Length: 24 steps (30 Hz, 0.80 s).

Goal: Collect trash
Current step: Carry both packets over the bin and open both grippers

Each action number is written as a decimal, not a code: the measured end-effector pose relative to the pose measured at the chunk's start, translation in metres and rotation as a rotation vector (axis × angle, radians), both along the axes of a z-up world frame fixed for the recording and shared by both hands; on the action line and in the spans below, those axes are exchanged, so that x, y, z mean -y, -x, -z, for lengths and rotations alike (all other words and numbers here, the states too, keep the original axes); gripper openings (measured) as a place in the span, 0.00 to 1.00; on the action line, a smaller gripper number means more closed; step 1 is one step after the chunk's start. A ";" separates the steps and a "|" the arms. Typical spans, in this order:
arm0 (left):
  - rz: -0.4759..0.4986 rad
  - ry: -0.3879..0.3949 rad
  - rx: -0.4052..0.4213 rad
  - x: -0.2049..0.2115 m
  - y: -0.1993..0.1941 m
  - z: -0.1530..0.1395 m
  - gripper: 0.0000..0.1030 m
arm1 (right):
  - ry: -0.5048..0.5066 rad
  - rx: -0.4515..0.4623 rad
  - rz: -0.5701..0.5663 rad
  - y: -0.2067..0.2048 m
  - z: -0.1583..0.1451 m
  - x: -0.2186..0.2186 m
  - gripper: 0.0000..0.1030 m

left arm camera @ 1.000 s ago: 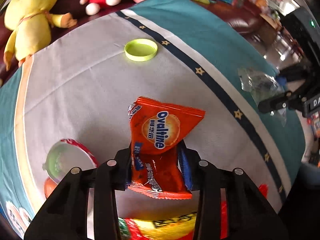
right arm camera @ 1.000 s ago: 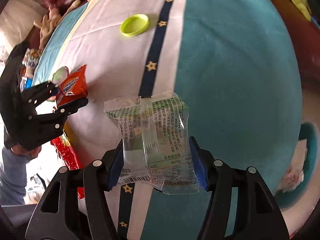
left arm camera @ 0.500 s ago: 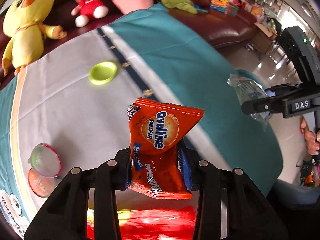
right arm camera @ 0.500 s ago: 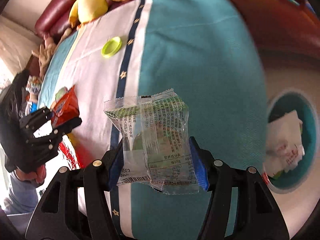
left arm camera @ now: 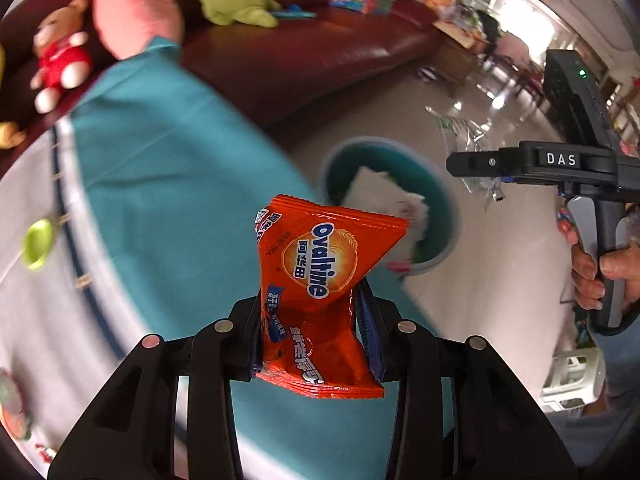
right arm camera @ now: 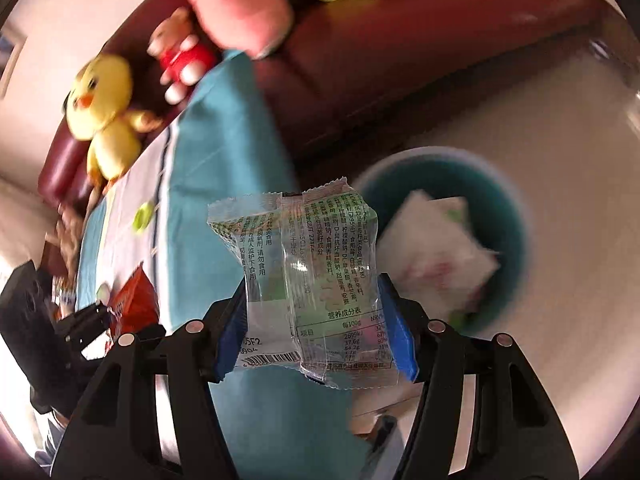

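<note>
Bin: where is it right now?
The bin stands on the floor past the table's teal edge, right of centre in both wrist views, below the sofa.

Your left gripper (left arm camera: 316, 332) is a matte black plastic frame with two angled link arms on each side, each tipped by a round silver screw head, four across the lower part of the left wrist frame. Its fingers carry blue pads on their inner faces. Your right gripper (right arm camera: 316, 320) is built the same way: black links, four silver screws, bright blue pads. At the right edge of the left wrist frame, that gripper's black body bears white "DAS" lettering, a small green light on its upper housing, a grey trigger and a black cable looping below the handle.
</note>
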State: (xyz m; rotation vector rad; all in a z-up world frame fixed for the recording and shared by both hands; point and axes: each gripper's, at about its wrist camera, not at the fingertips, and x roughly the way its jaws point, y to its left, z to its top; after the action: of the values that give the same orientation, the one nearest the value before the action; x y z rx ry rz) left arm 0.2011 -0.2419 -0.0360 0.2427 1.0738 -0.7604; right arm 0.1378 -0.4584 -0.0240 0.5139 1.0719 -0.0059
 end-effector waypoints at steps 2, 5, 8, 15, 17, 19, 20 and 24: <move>0.017 -0.007 -0.014 0.022 -0.001 0.005 0.39 | -0.004 0.004 0.027 0.006 0.002 0.017 0.56; 0.040 -0.023 -0.037 0.057 -0.002 0.015 0.39 | -0.014 0.004 0.058 0.013 0.009 0.043 0.56; 0.055 -0.035 -0.052 0.079 -0.004 0.022 0.39 | -0.030 -0.005 0.080 0.018 0.020 0.063 0.56; 0.078 -0.059 -0.073 0.119 -0.013 0.036 0.40 | -0.065 -0.026 0.107 0.018 0.039 0.089 0.56; 0.079 -0.059 -0.079 0.125 -0.016 0.039 0.40 | -0.069 -0.029 0.110 0.016 0.042 0.094 0.57; 0.080 -0.057 -0.083 0.129 -0.017 0.041 0.40 | -0.071 -0.032 0.111 0.014 0.044 0.098 0.57; 0.079 -0.054 -0.088 0.132 -0.018 0.042 0.40 | -0.071 -0.034 0.111 0.012 0.043 0.097 0.57; 0.055 -0.034 -0.096 0.143 -0.024 0.047 0.61 | -0.070 -0.042 0.108 0.010 0.045 0.100 0.57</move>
State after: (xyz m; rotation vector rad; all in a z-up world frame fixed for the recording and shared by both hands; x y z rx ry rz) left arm 0.2248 -0.3844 -0.0826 0.2684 1.1753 -0.8101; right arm 0.1278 -0.5583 -0.0691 0.6368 1.0874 -0.0752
